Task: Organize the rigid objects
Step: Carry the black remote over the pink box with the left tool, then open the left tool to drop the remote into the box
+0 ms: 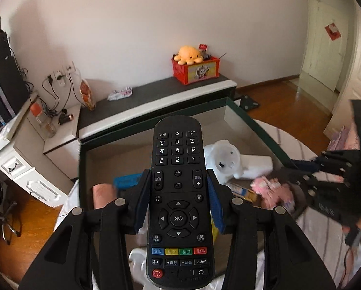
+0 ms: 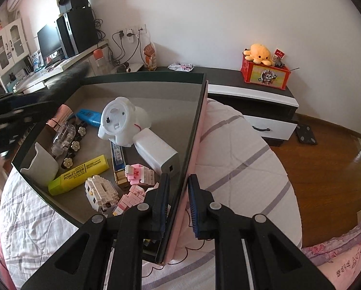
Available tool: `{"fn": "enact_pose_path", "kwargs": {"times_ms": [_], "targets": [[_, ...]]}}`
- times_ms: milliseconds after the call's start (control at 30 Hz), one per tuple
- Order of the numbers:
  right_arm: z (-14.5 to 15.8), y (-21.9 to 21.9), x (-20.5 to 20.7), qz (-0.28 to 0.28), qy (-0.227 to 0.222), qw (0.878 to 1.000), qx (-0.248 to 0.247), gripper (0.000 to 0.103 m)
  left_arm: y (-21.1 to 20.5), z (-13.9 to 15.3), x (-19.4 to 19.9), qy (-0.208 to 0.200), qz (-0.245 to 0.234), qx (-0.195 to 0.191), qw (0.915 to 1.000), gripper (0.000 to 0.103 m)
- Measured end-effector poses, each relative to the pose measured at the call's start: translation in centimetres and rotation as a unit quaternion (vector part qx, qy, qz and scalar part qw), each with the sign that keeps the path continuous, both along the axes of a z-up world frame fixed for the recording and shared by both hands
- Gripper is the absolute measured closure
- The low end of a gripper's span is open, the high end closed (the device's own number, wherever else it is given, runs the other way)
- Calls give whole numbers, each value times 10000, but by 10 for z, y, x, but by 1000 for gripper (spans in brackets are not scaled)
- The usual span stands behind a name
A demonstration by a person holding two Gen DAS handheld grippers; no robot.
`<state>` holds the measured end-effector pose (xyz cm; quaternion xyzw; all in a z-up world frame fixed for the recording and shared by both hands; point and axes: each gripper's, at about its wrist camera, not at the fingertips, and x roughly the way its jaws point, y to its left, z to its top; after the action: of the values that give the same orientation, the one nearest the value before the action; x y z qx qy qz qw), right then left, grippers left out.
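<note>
My left gripper (image 1: 178,176) is shut on a black remote control (image 1: 178,205), held lengthwise over a dark-rimmed open box (image 1: 156,118) on the bed. My right gripper (image 2: 179,181) is shut on the box's right wall (image 2: 195,125), one finger inside and one outside. In the box lie a white plastic toy (image 2: 122,123), a yellow highlighter (image 2: 78,174), block figures (image 2: 103,193), a pink block piece (image 2: 136,174), a blue item (image 2: 88,116), a white cup (image 2: 40,166) and a glass bottle (image 2: 64,137). The left gripper's arm (image 2: 11,116) shows blurred at that view's left edge.
The box rests on a striped quilt (image 2: 240,169). Behind it runs a low dark-topped cabinet (image 2: 253,91) bearing a red crate (image 2: 265,75) with an orange plush octopus (image 2: 259,52). A desk with a monitor (image 2: 49,38) and cables stands left. Wooden floor (image 2: 325,169) lies right.
</note>
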<state>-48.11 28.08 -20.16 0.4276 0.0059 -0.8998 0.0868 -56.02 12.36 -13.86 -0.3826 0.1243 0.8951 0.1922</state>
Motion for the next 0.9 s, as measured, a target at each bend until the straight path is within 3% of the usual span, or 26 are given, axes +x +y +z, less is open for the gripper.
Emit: {"fn": "enact_pose_path", "kwargs": {"times_ms": [433, 833, 900], "targets": [[0, 0, 1, 22, 66, 10000, 1, 87, 16, -48, -35, -549, 283, -142, 9980, 59], [2, -2, 1, 1, -4, 10000, 19, 87, 20, -46, -26, -485, 240, -225, 9983, 57], [2, -1, 0, -1, -19, 10000, 2, 87, 17, -41, -24, -447, 231, -150, 9986, 45]]}}
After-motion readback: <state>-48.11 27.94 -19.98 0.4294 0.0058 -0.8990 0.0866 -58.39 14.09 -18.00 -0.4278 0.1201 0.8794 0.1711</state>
